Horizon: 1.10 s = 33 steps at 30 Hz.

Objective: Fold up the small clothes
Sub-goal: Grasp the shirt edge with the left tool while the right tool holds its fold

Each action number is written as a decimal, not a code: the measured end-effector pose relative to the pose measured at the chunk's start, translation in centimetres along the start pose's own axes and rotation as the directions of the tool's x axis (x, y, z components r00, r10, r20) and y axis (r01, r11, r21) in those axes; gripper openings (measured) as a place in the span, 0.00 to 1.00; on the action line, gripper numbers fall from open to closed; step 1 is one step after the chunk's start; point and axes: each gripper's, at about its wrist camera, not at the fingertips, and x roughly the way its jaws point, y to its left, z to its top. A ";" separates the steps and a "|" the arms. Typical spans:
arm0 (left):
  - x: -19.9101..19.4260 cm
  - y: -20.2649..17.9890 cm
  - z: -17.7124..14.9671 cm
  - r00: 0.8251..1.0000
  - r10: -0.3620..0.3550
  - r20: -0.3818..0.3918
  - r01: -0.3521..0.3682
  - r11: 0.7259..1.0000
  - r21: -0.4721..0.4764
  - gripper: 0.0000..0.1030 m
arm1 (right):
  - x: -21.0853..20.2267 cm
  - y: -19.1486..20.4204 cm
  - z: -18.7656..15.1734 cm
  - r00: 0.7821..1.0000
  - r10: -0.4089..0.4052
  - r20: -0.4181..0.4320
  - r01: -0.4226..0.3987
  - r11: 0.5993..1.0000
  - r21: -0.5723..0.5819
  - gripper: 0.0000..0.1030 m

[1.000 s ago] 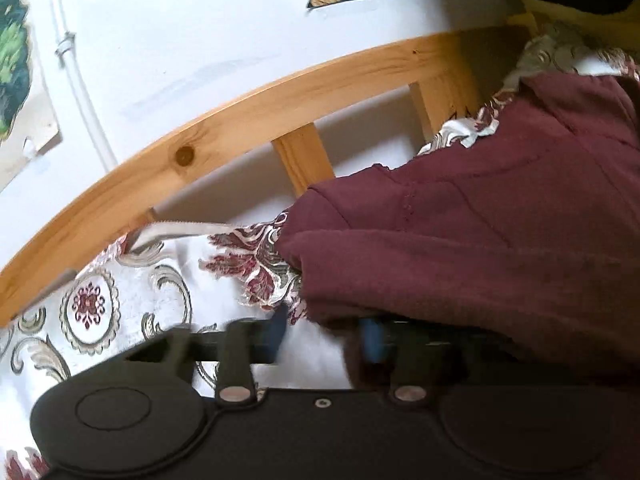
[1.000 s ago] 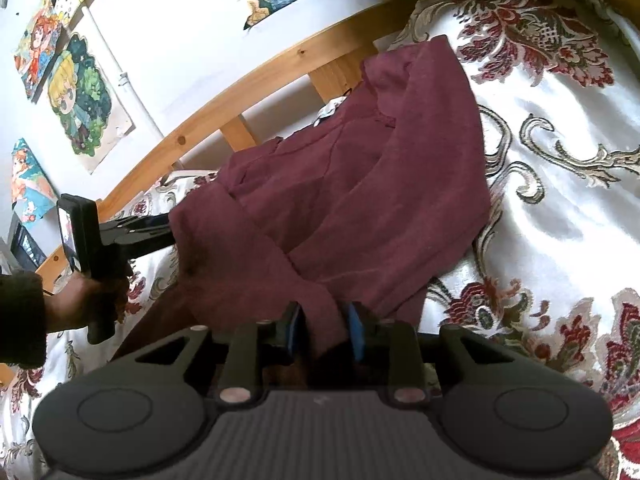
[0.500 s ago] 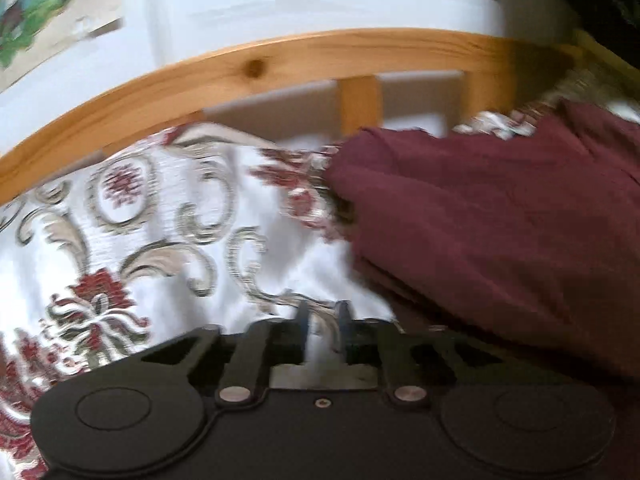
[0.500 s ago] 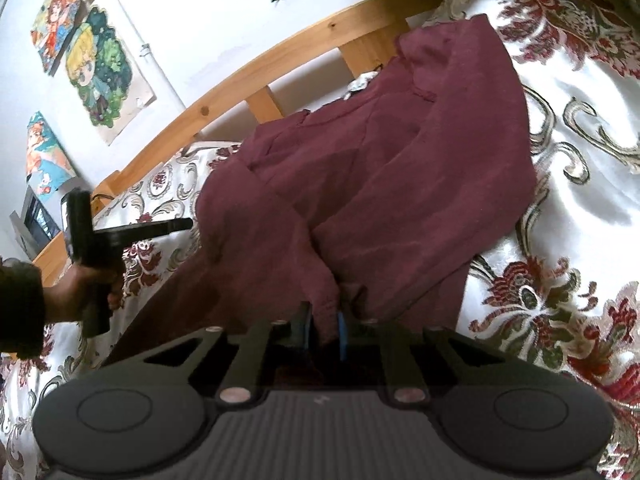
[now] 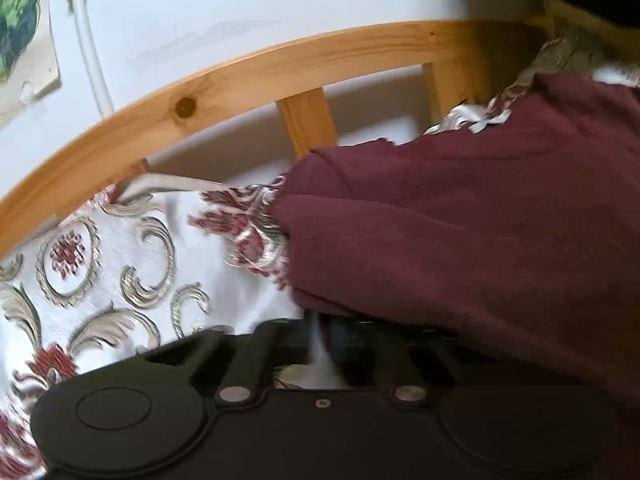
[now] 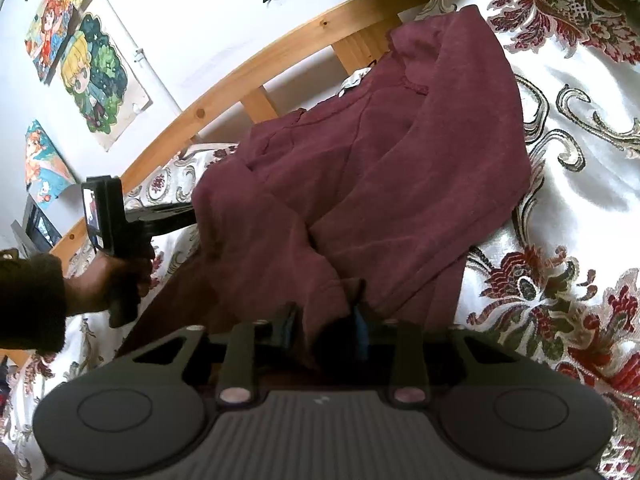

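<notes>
A: Where's the maroon knit garment (image 6: pixel 384 168)?
B: On the floral satin bedspread (image 6: pixel 580 200), a fold between the right gripper (image 6: pixel 324 326)'s opening fingers.
A: Left gripper (image 5: pixel 320 336)?
B: Fingers together at the garment's edge; a hold I cannot tell.

A maroon knit garment (image 6: pixel 384 176) lies rumpled and partly folded over itself on the patterned bedspread (image 6: pixel 580 208).
</notes>
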 end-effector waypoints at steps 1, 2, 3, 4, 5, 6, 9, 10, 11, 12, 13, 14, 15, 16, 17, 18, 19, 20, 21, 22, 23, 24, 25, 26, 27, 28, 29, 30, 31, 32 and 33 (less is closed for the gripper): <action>-0.4 -0.1 -0.2 1.000 -0.004 0.006 0.004 1.000 -0.010 0.04 | 0.0 0.0 0.1 1.000 0.010 -0.001 -0.010 1.000 0.003 0.18; -0.7 0.3 -0.3 1.000 -0.017 0.004 0.017 0.999 -0.049 0.04 | -0.1 0.1 0.1 1.000 0.020 0.000 -0.020 1.000 0.005 0.16; -1.0 1.0 -0.4 1.000 -0.028 -0.007 0.027 0.994 -0.109 0.04 | -0.2 0.2 0.2 1.000 0.029 0.005 -0.029 1.000 0.005 0.15; -1.0 1.8 -0.6 0.999 -0.040 -0.018 0.036 0.985 -0.166 0.04 | -0.2 0.3 0.3 0.999 0.036 0.008 -0.036 0.999 0.003 0.12; -1.1 2.7 -0.8 0.998 -0.061 -0.024 0.053 0.972 -0.229 0.04 | -0.3 0.4 0.4 0.999 0.042 0.010 -0.042 0.999 0.000 0.10; -1.2 3.3 -1.0 0.997 -0.073 -0.027 0.063 0.962 -0.265 0.04 | -0.4 0.5 0.4 0.999 0.046 0.010 -0.046 0.999 0.000 0.09; -1.0 5.3 -1.5 0.988 -0.150 -0.040 0.123 0.914 -0.386 0.04 | -0.5 0.3 0.6 0.997 0.071 0.007 -0.072 0.997 0.029 0.08; -0.9 6.0 -1.6 0.982 -0.182 -0.042 0.146 0.889 -0.434 0.04 | -0.6 0.0 0.7 0.996 0.089 0.006 -0.089 0.994 0.057 0.07; -0.6 6.7 -1.8 0.976 -0.211 -0.047 0.163 0.862 -0.481 0.04 | -0.7 -0.4 0.8 0.994 0.107 0.008 -0.107 0.990 0.091 0.08; -0.4 7.2 -2.0 0.971 -0.234 -0.050 0.176 0.838 -0.516 0.04 | -0.7 -0.8 0.8 0.993 0.119 0.010 -0.120 0.986 0.119 0.07; -0.3 7.5 -2.0 0.967 -0.249 -0.056 0.181 0.826 -0.534 0.04 | -0.7 -1.1 0.9 0.992 0.122 0.011 -0.122 0.983 0.135 0.07; -0.3 7.6 -2.0 0.967 -0.245 -0.065 0.175 0.829 -0.531 0.08 | -0.6 -1.1 0.9 0.994 0.113 0.009 -0.113 0.985 0.133 0.07; -0.4 7.5 -2.0 0.968 -0.244 -0.066 0.175 0.835 -0.521 0.13 | -0.6 -1.1 0.9 0.996 0.092 0.004 -0.092 0.989 0.116 0.07; -0.6 7.5 -2.1 0.967 -0.246 -0.066 0.179 0.841 -0.511 0.13 | -0.5 -0.9 0.8 0.997 0.075 -0.001 -0.074 0.992 0.103 0.07; -0.9 7.5 -2.1 0.966 -0.249 -0.067 0.181 0.842 -0.508 0.16 | -0.4 -0.8 0.8 0.998 0.061 -0.005 -0.061 0.994 0.092 0.08; -1.2 7.6 -2.3 0.965 -0.255 -0.065 0.187 0.838 -0.512 0.18 | -0.4 -0.6 0.7 0.999 0.049 -0.008 -0.048 0.996 0.079 0.08; -1.5 7.8 -2.5 0.964 -0.259 -0.063 0.191 0.835 -0.516 0.20 | -0.3 -0.3 0.7 0.999 0.031 -0.009 -0.031 0.998 0.057 0.12; -1.9 7.9 -2.7 0.964 -0.260 -0.063 0.191 0.835 -0.516 0.27 | -0.3 0.0 0.7 1.000 0.009 -0.008 -0.009 1.000 0.027 0.14; -2.2 8.0 -2.8 0.964 -0.259 -0.060 0.192 0.834 -0.517 0.36 | -0.4 0.3 0.5 1.000 -0.008 -0.005 0.008 1.000 -0.002 0.16; -2.5 8.1 -2.9 0.965 -0.258 -0.055 0.194 0.833 -0.519 0.40 | -0.4 0.6 0.4 1.000 -0.019 -0.003 0.019 0.999 -0.027 0.20; -3.0 8.3 -3.0 0.965 -0.259 -0.043 0.199 0.828 -0.524 0.47 | -0.5 0.8 0.4 1.000 -0.023 -0.003 0.023 0.999 -0.037 0.27; -3.3 8.6 -2.9 0.965 -0.261 -0.025 0.208 0.822 -0.530 0.52 | -0.5 0.9 0.3 1.000 -0.020 -0.001 0.020 0.999 -0.038 0.32; -3.7 8.9 -2.7 0.966 -0.259 -0.003 0.217 0.817 -0.534 0.54 | -0.5 0.9 0.2 1.000 -0.015 -0.002 0.014 0.999 -0.035 0.38; -3.9 9.2 -2.5 0.967 -0.253 0.018 0.223 0.814 -0.536 0.59 | -0.6 0.8 0.2 1.000 -0.012 -0.002 0.012 0.999 -0.031 0.38; -4.0 9.4 -2.2 0.968 -0.248 0.036 0.228 0.813 -0.536 0.66 | -0.5 0.7 0.2 1.000 -0.014 -0.004 0.014 1.000 -0.028 0.38; -3.9 9.7 -1.6 0.969 -0.243 0.049 0.231 0.814 -0.533 0.68 | -0.4 0.5 0.1 1.000 -0.016 -0.006 0.016 1.000 -0.024 0.39; -3.4 9.8 -0.9 0.970 -0.236 0.050 0.227 0.822 -0.523 0.69 | -0.4 0.3 0.1 1.000 -0.019 -0.010 0.018 1.000 -0.016 0.39; -2.6 9.8 0.0 0.971 -0.236 0.043 0.224 0.829 -0.512 0.69 | -0.3 0.1 0.0 1.000 -0.018 -0.015 0.018 1.000 -0.002 0.39; -1.7 9.7 0.7 0.970 -0.241 0.029 0.223 0.836 -0.500 0.69 | -0.2 -0.1 0.0 1.000 -0.014 -0.019 0.014 1.000 0.011 0.39; -0.6 9.6 1.6 0.968 -0.250 0.011 0.224 0.844 -0.488 0.69 | -0.2 -0.3 -0.1 1.000 -0.010 -0.020 0.010 1.000 0.025 0.39; 0.5 9.4 2.3 0.967 -0.256 -0.011 0.220 0.852 -0.476 0.68 | -0.1 -0.4 0.0 1.000 -0.006 -0.021 0.006 0.999 0.036 0.39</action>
